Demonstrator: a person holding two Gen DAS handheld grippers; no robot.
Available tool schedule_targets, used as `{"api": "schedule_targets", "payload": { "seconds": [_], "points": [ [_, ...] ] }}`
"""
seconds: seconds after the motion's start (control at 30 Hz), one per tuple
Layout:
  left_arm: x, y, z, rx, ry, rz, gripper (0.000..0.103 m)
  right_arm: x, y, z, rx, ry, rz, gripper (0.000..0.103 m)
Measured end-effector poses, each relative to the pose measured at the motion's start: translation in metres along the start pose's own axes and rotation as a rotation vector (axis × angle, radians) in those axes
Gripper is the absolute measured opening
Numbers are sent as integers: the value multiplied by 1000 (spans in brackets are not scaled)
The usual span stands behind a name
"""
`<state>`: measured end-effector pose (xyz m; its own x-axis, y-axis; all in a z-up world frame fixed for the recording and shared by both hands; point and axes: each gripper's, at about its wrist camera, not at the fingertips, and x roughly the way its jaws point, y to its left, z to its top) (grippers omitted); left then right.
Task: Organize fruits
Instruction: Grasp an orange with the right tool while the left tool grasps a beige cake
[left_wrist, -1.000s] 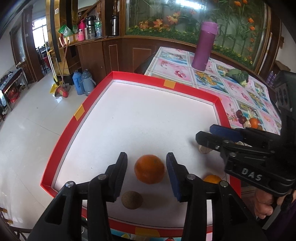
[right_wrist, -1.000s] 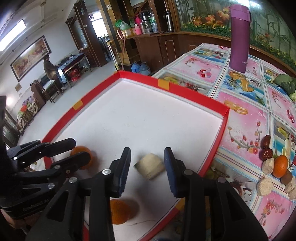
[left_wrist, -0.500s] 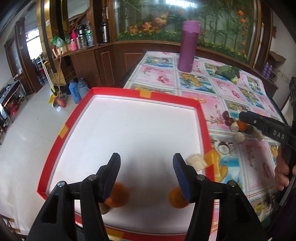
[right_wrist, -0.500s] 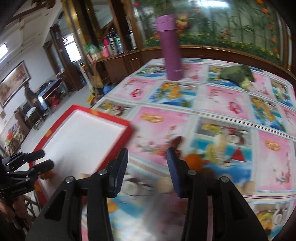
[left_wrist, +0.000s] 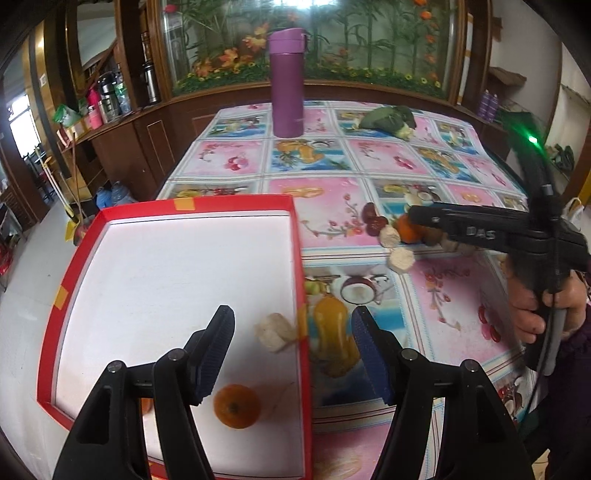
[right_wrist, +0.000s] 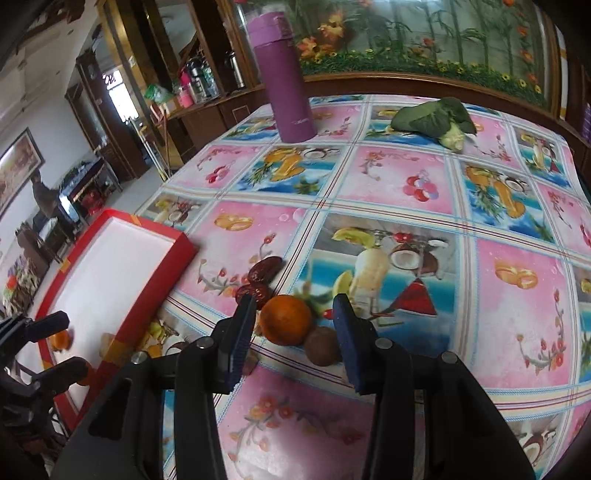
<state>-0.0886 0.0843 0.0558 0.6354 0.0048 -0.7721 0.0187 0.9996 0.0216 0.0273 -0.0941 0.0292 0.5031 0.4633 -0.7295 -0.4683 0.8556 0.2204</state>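
Right wrist view: the right gripper (right_wrist: 293, 334) hangs low over the tablecloth with its jaws spread, nothing clamped.
Between its fingers: a round orange tangerine (right_wrist: 286, 319) sits on the cloth, nearer the left finger; whether the pad touches it cannot be told.
Beside it: a small brown round fruit (right_wrist: 322, 346) touches the tangerine's right side, just inside the right finger.
Red dates: two wrinkled dark-red dates (right_wrist: 264, 271) lie just beyond the tangerine, long axes slanting up to the right, toward the flask.
Left wrist view: the left gripper (left_wrist: 291, 352) is wide open and empty, straddling the right wall of the red-rimmed white tray (left_wrist: 299, 258).
In the tray: a pale cut chunk (left_wrist: 275, 332) lies against the right wall, long axis slanting from upper left down to lower right; a second orange tangerine (left_wrist: 236, 405) rests nearer the camera, stem scar facing up.
Loose pile: pale round slices (left_wrist: 400, 259) lie on the flowered plastic tablecloth (left_wrist: 443, 291) under the right gripper's tip.
Far end: a tall purple flask (left_wrist: 286, 83) stands upright; a green leafy vegetable (left_wrist: 388, 118) lies on its side to its right.
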Motion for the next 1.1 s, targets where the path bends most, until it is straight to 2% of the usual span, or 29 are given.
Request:
{"api": "schedule_targets", "payload": {
  "seconds": [0.13, 0.23, 0.3, 0.4, 0.53, 0.63, 0.67, 0.73, 0.83, 0.97, 1.1],
  "points": [
    [0, 1, -2, -3, 7, -5, 66, 17, 6, -2, -40, 31, -26, 46],
    [0, 4, -1, -15, 8, 1, 66, 19, 0, 0, -23, 25, -5, 45],
    [0, 3, 0, -18, 11, -2, 66, 21, -5, 0, -4, 43, 33, 45],
    [0, -1, 2, -9, 14, -7, 66, 21, -6, -1, -11, 90, 110, 35],
    [-1, -9, 5, 12, 15, -18, 66, 20, -5, -6, -11, 172, 151, 35],
    [-2, -11, 6, 15, 13, -18, 66, 16, -4, -12, -11, 246, 264, 35],
    [-1, -11, 6, 14, 15, -19, 66, 13, -1, -14, -24, 251, 272, 35],
    [0, -12, 6, 15, 22, -18, 66, 10, 1, -15, -35, 254, 252, 35],
    [1, -18, 5, 31, 31, -25, 66, 9, -12, -11, 36, 250, 235, 35],
    [6, -32, 9, 64, 45, -53, 66, -3, -46, 0, 189, 189, 225, 34],
    [17, -47, 16, 84, 60, -96, 66, -19, -67, 6, 287, 112, 214, 34]
  ]
}}
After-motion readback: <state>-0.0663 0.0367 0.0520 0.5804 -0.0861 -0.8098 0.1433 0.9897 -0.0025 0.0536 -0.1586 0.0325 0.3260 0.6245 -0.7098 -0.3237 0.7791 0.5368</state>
